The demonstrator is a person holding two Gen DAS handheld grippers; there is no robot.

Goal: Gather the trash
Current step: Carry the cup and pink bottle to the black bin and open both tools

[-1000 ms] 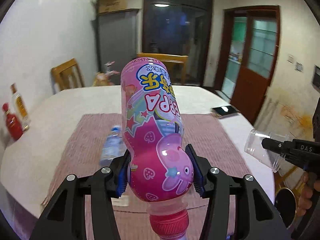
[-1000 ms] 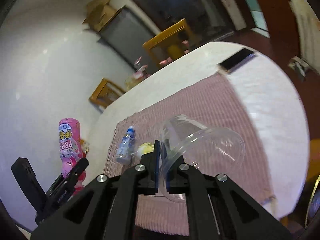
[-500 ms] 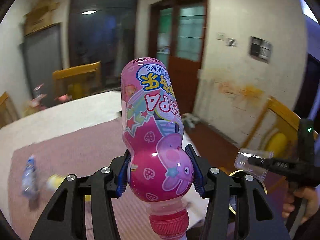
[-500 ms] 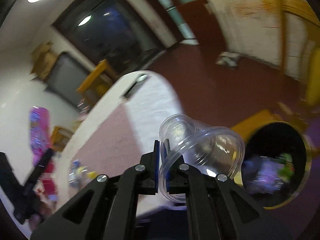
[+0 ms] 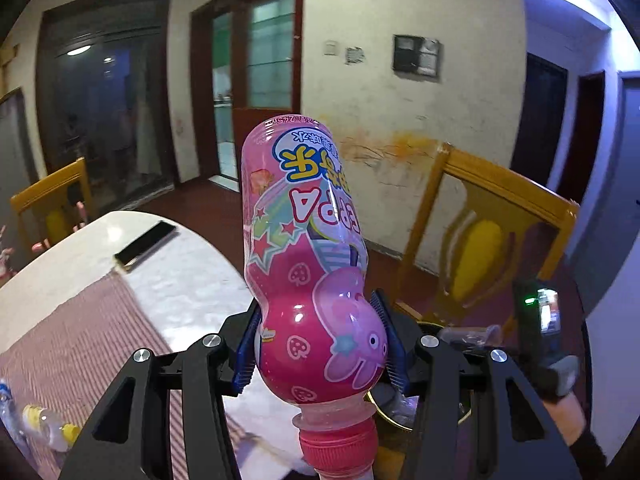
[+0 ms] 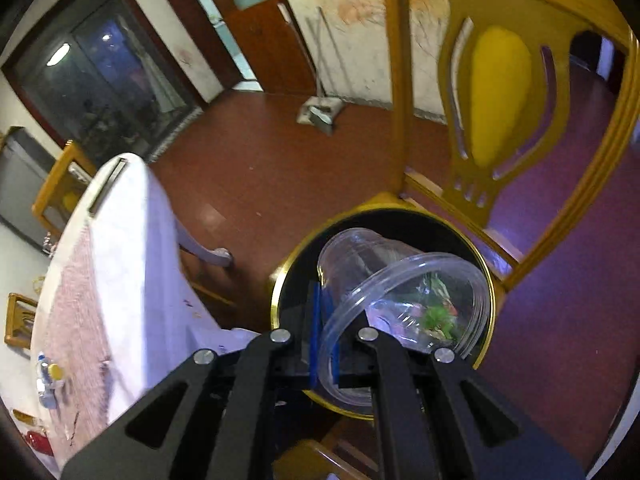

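Note:
My left gripper (image 5: 318, 344) is shut on a pink cartoon bottle (image 5: 312, 276), held cap toward the camera, above the table's right edge. My right gripper (image 6: 325, 334) is shut on the rim of a clear plastic cup (image 6: 396, 300) and holds it over the round black trash bin with a gold rim (image 6: 280, 280), which has some litter inside. In the left wrist view the right gripper's body (image 5: 540, 328) and the cup (image 5: 468, 334) show low at the right, over the bin. Two small bottles (image 5: 44, 426) lie on the table at lower left.
A white round table (image 6: 132, 264) with a pink striped cloth (image 5: 68, 340) is at the left. A phone (image 5: 146, 240) lies near its far edge. A yellow wooden chair (image 6: 504, 92) stands just behind the bin. A dustpan (image 6: 320, 114) rests on the red floor.
Both grippers swung right, away from the table. The right gripper has lowered the cup over the bin. The left gripper still holds the pink bottle.

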